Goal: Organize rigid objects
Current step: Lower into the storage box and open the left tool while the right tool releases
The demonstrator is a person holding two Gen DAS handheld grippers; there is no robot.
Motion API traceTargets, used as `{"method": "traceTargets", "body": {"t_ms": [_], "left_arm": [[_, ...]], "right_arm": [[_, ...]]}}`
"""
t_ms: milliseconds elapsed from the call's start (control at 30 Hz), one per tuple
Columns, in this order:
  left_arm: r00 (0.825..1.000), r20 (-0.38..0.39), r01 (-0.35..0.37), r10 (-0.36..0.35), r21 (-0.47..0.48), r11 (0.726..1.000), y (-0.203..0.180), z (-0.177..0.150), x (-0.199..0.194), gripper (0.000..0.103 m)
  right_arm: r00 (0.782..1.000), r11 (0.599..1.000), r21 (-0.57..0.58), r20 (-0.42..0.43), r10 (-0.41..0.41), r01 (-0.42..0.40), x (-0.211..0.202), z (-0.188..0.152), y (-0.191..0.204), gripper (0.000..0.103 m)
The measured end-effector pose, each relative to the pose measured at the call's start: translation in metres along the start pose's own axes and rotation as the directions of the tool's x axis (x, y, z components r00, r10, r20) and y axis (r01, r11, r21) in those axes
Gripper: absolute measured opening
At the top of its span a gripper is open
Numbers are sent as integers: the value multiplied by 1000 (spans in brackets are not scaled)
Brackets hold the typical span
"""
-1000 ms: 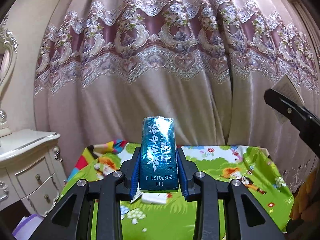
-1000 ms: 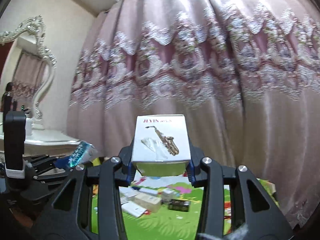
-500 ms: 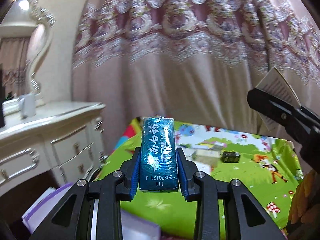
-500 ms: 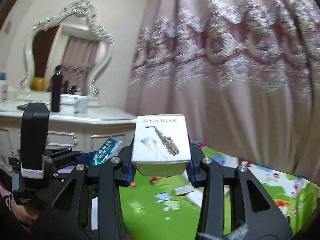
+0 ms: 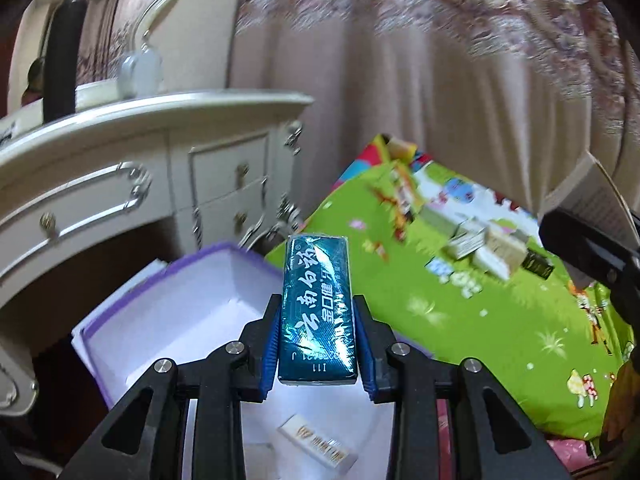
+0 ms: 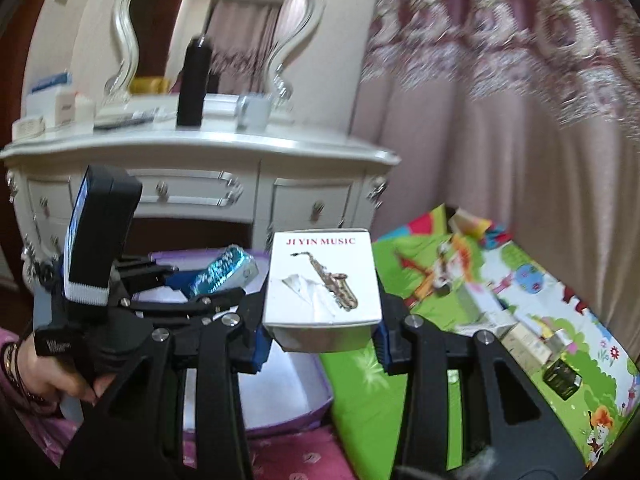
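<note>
Where visible, white packet [image 5: 316, 442] lies boxed.

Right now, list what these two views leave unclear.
- Purple box: floor mostly covered by the left gripper and teal pack; cut by the bottom edge. One white box shows.
- Boxes on the mat: motion-blurred, labels unreadable in both views.
- Saxophone box: other faces hidden; right gripper covers its sides.
- Dresser top: items blurred.
</note>
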State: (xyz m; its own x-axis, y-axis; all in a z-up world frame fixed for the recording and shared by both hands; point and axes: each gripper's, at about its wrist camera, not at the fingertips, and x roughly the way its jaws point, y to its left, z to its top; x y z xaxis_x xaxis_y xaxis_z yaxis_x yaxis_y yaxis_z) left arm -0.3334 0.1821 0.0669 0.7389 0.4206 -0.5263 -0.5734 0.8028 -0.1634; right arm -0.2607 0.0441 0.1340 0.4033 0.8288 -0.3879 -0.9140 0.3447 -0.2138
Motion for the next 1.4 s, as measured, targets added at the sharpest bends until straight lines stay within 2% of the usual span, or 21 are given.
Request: {"method": "traceTargets", "body": {"t_ms": [133, 267, 400, 567, 700, 733, 800, 833, 867, 900, 967, 1133, 1267, 1400], "left_arm": [[999, -43, -23, 22, -34, 999, 15, -8, 8, 34], [996, -80, -51, 47, -54, 997, 27, -12, 14, 34], [990, -134, -64, 51, -99, 993, 41, -19, 26, 34], [982, -170, -102, 82, -111, 989, 52, -26, 32, 34], [974, -193, -139, 116, -113, 984, 57, -28, 37, 35], [972, -198, -149, 123, -117, 982, 58, -29, 37, 36], [966, -212, -179, 150, -126, 976, 61, -30, 39, 50], [962, -217, -194, 163, -128, 973, 62, -30, 40, 70], [958, -222, -213, 181, -131, 968, 62, -29, 40, 85], [952, -220, -247, 214, -133, 960, 64, -29, 39, 89], [950, -213, -259, 227, -136, 956, 65, -28, 37, 90], [953, -218, -238, 210, -109, 965, 54, -25, 38, 90], [958, -214, -206, 188, -64, 976, 38, -23, 40, 90], [965, -197, -176, 171, -5, 984, 13, -15, 41, 90]], "right_arm": [[996, 998, -26, -77, 54, -56, 21, -7, 12, 44], [982, 991, -57, -154, 109, -119, 44, -16, 29, 44], [969, 983, -92, -202, 139, -160, 58, -25, 44, 44], [954, 975, -102, -249, 169, -199, 69, -33, 54, 44], [932, 969, -65, -296, 211, -240, 82, -42, 56, 44], [926, 966, -51, -302, 225, -252, 83, -43, 56, 45], [913, 962, -15, -319, 253, -272, 87, -47, 54, 47], [911, 963, -1, -323, 256, -270, 88, -49, 52, 53], [911, 963, 10, -323, 256, -268, 87, -50, 51, 56], [913, 965, 24, -319, 254, -260, 86, -51, 47, 61], [919, 968, 48, -303, 250, -248, 83, -51, 40, 65], [945, 977, 107, -257, 204, -182, 69, -50, 11, 71], [966, 979, 186, -224, 129, -88, 52, -55, -29, 75], [976, 954, 295, -217, 17, 49, 32, -69, -85, 78]]}}
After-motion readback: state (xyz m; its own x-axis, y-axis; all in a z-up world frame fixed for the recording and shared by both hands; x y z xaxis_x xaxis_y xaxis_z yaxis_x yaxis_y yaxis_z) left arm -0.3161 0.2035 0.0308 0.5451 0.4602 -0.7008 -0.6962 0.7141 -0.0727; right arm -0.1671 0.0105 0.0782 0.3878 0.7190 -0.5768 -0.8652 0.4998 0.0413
